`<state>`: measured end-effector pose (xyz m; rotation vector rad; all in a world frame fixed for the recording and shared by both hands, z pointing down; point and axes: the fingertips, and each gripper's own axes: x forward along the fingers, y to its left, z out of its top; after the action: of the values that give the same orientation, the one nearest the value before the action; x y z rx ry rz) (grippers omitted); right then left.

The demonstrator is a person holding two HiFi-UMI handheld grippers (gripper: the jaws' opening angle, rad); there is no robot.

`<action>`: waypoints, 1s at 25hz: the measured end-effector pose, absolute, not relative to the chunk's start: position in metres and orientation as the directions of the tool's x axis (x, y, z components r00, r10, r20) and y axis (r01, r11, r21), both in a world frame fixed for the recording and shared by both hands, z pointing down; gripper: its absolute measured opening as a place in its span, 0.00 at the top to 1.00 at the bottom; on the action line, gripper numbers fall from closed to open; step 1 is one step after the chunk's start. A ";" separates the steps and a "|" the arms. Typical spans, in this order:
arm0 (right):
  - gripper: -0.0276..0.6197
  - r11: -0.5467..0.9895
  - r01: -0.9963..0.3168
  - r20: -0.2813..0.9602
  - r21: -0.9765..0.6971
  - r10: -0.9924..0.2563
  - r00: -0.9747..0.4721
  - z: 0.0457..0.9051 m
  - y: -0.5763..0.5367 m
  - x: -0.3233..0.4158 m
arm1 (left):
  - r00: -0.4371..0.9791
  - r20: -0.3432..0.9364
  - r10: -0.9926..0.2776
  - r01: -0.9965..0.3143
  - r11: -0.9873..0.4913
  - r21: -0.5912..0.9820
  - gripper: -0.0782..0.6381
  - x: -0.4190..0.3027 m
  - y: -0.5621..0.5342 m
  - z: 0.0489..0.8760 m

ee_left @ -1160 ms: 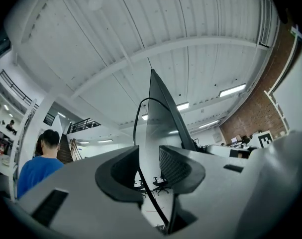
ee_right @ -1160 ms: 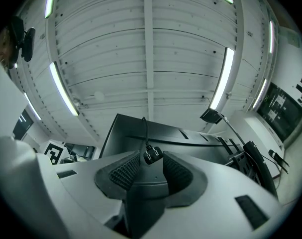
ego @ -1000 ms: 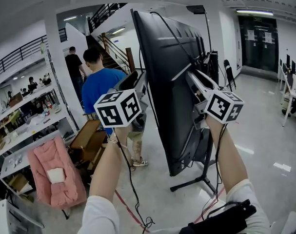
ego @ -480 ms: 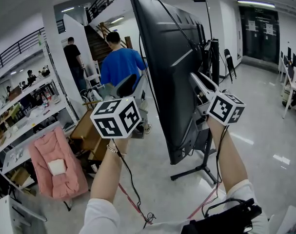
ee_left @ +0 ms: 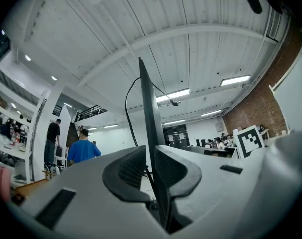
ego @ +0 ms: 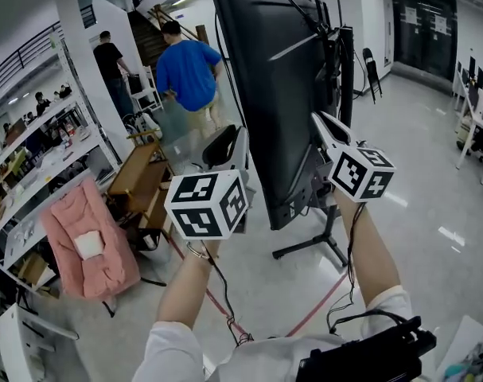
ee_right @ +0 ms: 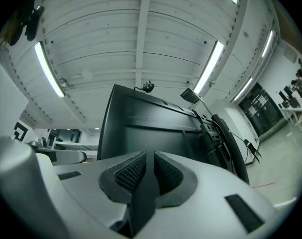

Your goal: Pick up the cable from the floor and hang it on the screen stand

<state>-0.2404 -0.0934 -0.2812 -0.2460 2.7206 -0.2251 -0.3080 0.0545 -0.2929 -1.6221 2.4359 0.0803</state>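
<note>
Left gripper (ego: 229,143) and right gripper (ego: 321,122) at six o'clock, jaws closing on nothing. Risk of draped cable (ee_left: 127,97) sliding off screen (ego: 265,70) at twelve if bumped.

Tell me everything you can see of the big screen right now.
The screen is a large, thin black flat panel, seen from behind and edge-on. It stands upright on a black floor stand with splayed legs. A thin black cable arches over its top edge and hangs down on both sides.

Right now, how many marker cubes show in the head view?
2: one marker cube low centre-left, the other marker cube right, beside the screen's lower edge. None seems hidden.
</note>
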 end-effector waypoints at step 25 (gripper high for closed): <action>0.90 0.892 -0.420 -0.028 -0.168 -0.430 -0.902 -0.071 -0.082 -0.158 | -0.371 0.008 -0.929 -0.927 0.371 0.053 0.88 -0.223 0.019 -0.084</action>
<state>-0.1581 -0.0825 -0.0709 -0.6728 2.9929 -0.2443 -0.2228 0.0192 -0.0837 -1.7815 2.6311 0.0622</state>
